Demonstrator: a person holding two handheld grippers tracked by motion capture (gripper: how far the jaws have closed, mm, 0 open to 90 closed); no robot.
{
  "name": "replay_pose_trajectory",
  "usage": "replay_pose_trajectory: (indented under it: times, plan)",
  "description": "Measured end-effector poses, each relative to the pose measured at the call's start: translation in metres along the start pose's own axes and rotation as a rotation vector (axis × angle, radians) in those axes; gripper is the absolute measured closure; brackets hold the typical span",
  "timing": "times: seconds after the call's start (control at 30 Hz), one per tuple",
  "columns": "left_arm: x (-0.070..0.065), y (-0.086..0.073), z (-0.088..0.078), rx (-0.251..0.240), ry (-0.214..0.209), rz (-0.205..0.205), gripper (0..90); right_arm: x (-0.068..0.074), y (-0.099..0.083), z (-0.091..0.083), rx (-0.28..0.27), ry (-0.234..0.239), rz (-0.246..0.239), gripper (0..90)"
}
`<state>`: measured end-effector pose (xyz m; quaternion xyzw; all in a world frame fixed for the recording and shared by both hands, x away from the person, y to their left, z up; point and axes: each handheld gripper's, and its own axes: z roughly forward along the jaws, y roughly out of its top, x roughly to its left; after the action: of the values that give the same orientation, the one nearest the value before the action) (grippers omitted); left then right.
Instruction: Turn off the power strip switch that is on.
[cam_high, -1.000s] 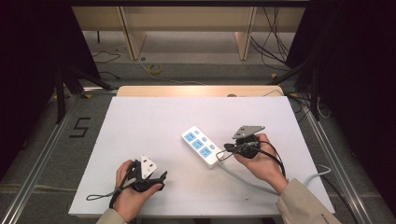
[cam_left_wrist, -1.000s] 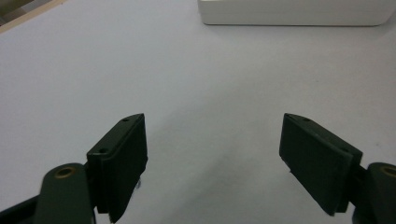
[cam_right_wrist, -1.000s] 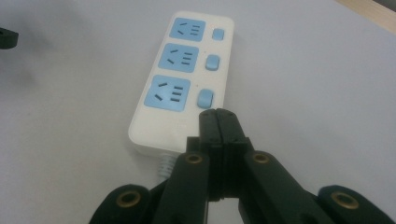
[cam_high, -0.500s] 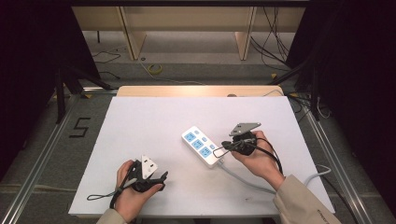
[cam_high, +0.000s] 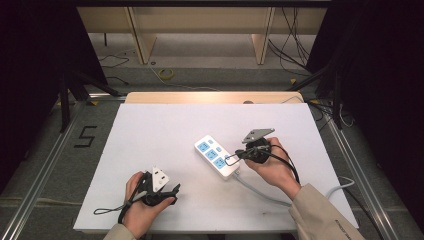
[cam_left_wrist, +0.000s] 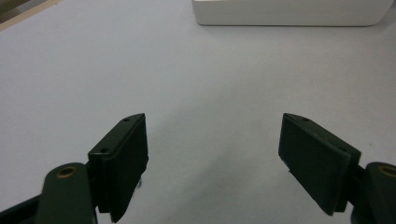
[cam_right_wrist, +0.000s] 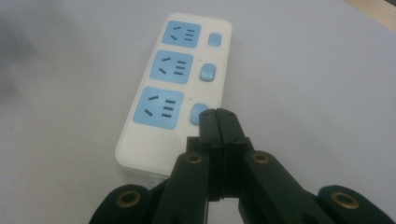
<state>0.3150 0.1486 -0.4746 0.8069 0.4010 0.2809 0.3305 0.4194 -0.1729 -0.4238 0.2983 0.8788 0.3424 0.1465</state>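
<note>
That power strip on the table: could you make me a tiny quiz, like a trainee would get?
1. True or false: the right gripper has its jaws shut, tips at a switch of the power strip.
2. How many blue sockets does the strip have? A) two B) three C) five
3. Fill in: the left gripper has its jaws ____ over the bare white table.

Key: 1 true; 2 B; 3 open.
</note>
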Motion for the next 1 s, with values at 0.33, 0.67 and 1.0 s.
replay_pose_trajectory:
  times: [0.33,0.67,1.0]
  plan:
    - [0.0,0.0,0.0,-0.004,0.001,-0.002,23.8,0.0,0.005,0.006,0.012,-0.002,-0.012,90.0]
    - [-0.001,0.0,0.0,-0.003,-0.001,-0.004,23.7,0.0,0.012,0.012,0.026,-0.004,-0.012,90.0]
    - [-0.001,0.0,0.0,0.0,0.001,-0.003,23.7,-0.002,0.017,0.017,0.038,-0.009,-0.01,90.0]
